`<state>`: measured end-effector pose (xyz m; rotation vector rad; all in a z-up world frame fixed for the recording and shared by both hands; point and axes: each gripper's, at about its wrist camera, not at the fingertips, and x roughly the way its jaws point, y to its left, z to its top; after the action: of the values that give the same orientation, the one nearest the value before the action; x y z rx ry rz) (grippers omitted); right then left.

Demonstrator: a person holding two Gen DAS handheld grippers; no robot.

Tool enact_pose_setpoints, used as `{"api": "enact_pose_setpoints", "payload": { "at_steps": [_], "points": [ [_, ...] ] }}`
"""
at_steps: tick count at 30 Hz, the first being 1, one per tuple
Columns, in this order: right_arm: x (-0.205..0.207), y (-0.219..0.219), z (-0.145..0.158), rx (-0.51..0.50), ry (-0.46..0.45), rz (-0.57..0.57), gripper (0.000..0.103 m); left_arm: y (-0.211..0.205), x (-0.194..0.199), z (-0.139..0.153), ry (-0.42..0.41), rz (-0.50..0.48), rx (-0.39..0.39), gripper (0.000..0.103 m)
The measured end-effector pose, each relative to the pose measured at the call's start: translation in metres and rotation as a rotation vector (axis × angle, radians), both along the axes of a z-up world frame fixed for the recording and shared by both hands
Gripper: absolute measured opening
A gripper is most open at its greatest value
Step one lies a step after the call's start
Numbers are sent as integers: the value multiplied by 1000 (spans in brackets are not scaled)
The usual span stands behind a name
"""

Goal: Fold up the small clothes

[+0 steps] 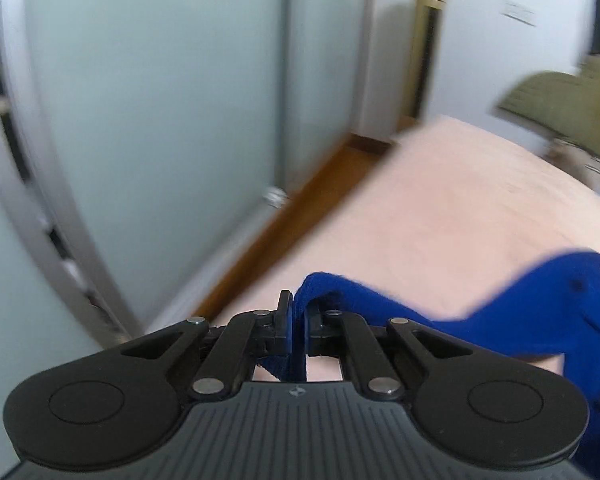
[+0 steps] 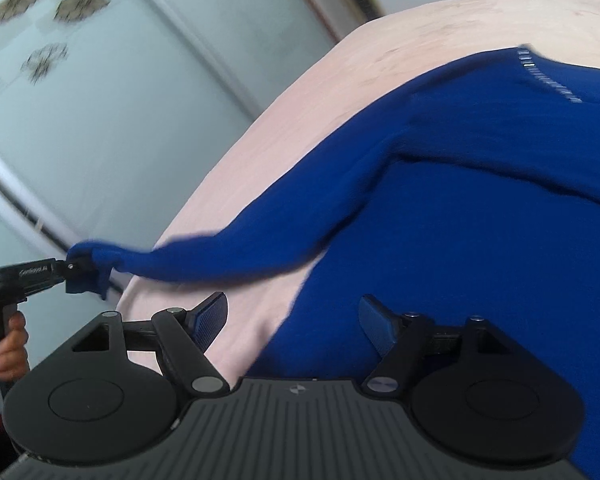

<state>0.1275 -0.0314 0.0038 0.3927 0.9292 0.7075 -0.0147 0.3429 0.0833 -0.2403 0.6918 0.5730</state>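
A bright blue sweater lies spread on a pale pink bed. My left gripper is shut on the cuff of its sleeve and holds it off the bed's left edge. In the right wrist view the left gripper shows at far left with the sleeve stretched out from the body. My right gripper is open and empty, low over the sweater's lower edge, with one finger over the bare bed and the other over the blue cloth.
Frosted glass wardrobe doors stand left of the bed, across a strip of wooden floor. An olive pillow or cushion lies at the bed's far right. A white wall is behind.
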Motion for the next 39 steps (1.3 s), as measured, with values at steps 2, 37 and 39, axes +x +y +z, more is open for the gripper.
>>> {"api": "enact_pose_setpoints", "payload": {
  "at_steps": [2,37,39],
  "points": [
    [2,-14,-1,17,-1,-39,77,-12,9,10,-32,-40,11,5],
    [-4,-235,-43,87,-14,-652,81,-362,109,-49,46,-1111,-15,92],
    [-6,-232,-41,70,-22,-639,81,-353,95,-39,-1,-1168,6,92]
  ]
}}
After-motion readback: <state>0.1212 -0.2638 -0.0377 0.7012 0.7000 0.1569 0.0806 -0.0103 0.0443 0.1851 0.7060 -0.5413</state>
